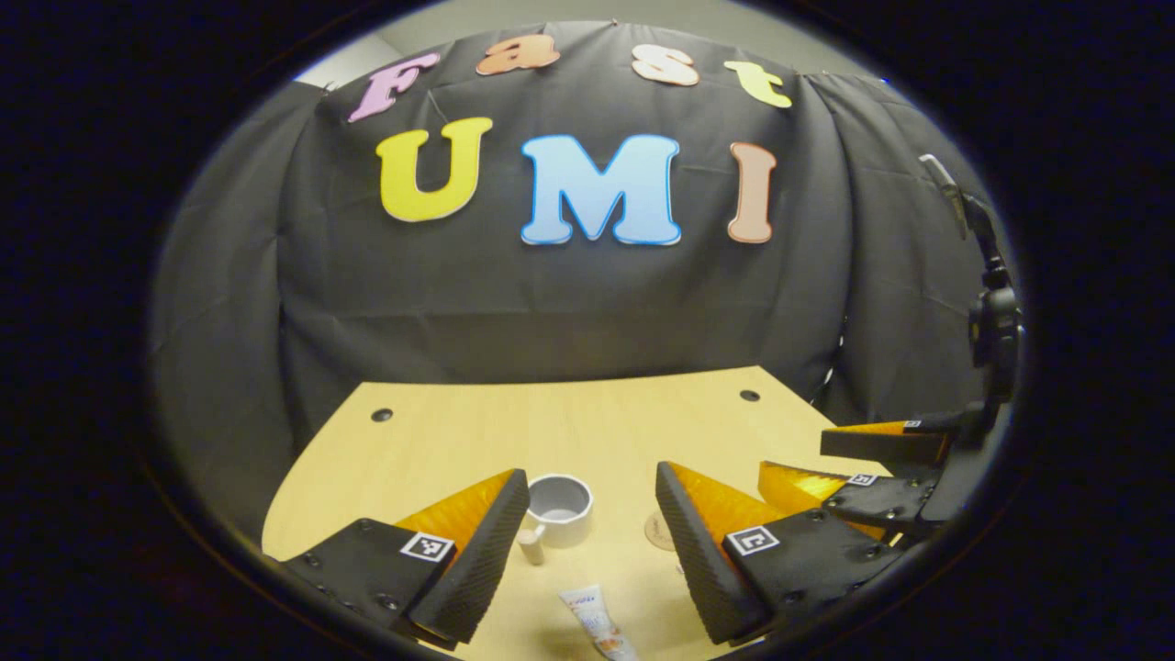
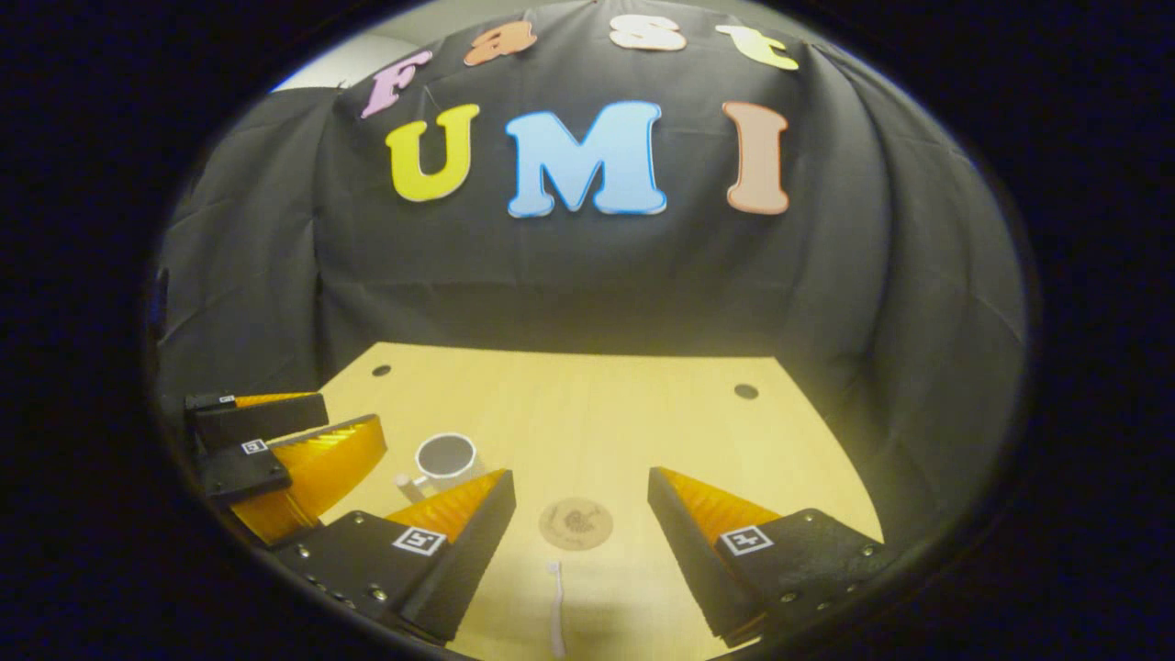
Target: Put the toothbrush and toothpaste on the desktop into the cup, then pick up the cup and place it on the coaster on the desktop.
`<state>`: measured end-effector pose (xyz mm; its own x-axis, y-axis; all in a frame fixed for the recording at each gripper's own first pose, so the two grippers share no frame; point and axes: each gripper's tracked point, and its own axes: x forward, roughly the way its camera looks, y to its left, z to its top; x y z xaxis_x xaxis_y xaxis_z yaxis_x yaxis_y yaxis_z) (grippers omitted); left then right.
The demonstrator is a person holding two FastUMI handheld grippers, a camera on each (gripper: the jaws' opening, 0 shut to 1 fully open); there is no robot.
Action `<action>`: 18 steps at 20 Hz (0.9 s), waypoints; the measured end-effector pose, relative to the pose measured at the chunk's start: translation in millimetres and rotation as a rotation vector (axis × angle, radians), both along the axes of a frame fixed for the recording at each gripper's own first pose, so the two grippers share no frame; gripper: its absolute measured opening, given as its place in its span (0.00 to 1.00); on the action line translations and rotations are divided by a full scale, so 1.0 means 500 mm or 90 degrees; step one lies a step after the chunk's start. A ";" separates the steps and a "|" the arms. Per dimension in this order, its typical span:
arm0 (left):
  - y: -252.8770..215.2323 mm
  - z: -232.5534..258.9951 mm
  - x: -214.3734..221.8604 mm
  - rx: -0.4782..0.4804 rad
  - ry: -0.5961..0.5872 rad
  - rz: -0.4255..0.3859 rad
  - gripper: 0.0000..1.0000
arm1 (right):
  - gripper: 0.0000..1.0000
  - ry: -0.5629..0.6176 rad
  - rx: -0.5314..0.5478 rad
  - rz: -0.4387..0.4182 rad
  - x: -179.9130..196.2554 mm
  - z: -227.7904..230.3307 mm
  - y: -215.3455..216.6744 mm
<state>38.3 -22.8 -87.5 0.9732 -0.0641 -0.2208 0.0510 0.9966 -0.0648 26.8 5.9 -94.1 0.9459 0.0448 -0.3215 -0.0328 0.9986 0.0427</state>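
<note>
Toothpaste [image 1: 597, 624] between open left tongs [image 1: 587, 551]

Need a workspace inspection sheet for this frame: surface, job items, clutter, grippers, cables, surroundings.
Surface: wooden desktop, two dark holes near its far edge.
Job's things: cup upright, empty; toothpaste lying flat near the left gripper; toothbrush lying flat before the coaster; coaster bare.
Clutter: nothing seen.
Grippers: left gripper open, holding nothing; right gripper open, holding nothing.
Cables: nothing seen.
Surroundings: black cloth wall.
</note>
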 end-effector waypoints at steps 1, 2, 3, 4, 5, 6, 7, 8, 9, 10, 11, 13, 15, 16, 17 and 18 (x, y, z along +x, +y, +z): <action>-0.002 -0.038 0.003 0.000 0.024 -0.002 0.92 | 0.93 0.026 0.003 0.004 0.005 -0.020 0.002; -0.001 -0.074 0.007 0.000 0.047 -0.003 0.93 | 0.93 0.053 0.006 0.008 0.009 -0.041 0.005; -0.001 -0.109 0.010 0.001 0.070 -0.003 0.92 | 0.92 0.080 0.009 0.011 0.016 -0.062 0.004; 0.001 -0.143 0.009 0.004 0.093 0.000 0.94 | 0.93 0.104 0.010 0.014 0.026 -0.080 0.003; 0.002 -0.170 0.010 0.004 0.114 0.002 0.94 | 0.93 0.127 0.011 0.017 0.038 -0.089 0.001; 0.002 -0.192 0.009 0.004 0.132 0.003 0.93 | 0.93 0.148 0.010 0.019 0.054 -0.098 0.004; -0.001 -0.223 0.004 0.001 0.152 0.002 0.94 | 0.93 0.168 0.007 0.022 0.070 -0.099 0.006; -0.004 -0.249 0.004 -0.005 0.171 0.001 0.93 | 0.93 0.186 0.004 0.026 0.076 -0.094 0.011; -0.009 -0.276 -0.001 -0.011 0.189 -0.002 0.94 | 0.89 0.207 0.001 0.032 0.087 -0.091 0.014; -0.010 -0.301 -0.011 -0.017 0.212 -0.005 0.94 | 0.93 0.229 0.000 0.038 0.067 -0.096 0.017; -0.013 -0.325 -0.018 -0.022 0.232 -0.008 0.91 | 0.93 0.254 0.000 0.041 0.069 -0.090 0.014; -0.020 -0.372 -0.035 -0.031 0.276 -0.011 0.93 | 0.93 0.300 0.000 0.043 0.073 -0.065 0.003; -0.023 -0.412 -0.049 -0.036 0.327 -0.010 0.94 | 0.94 0.335 -0.001 0.047 0.075 -0.054 -0.004; -0.025 -0.429 -0.053 -0.040 0.341 -0.007 0.94 | 0.94 0.351 -0.001 0.050 0.074 -0.052 -0.001; -0.024 -0.447 -0.059 -0.042 0.354 -0.005 0.96 | 0.94 0.365 -0.002 0.051 0.078 -0.044 -0.007; -0.020 -0.463 -0.063 -0.042 0.367 -0.001 0.95 | 0.94 0.377 -0.004 0.051 0.077 -0.048 -0.010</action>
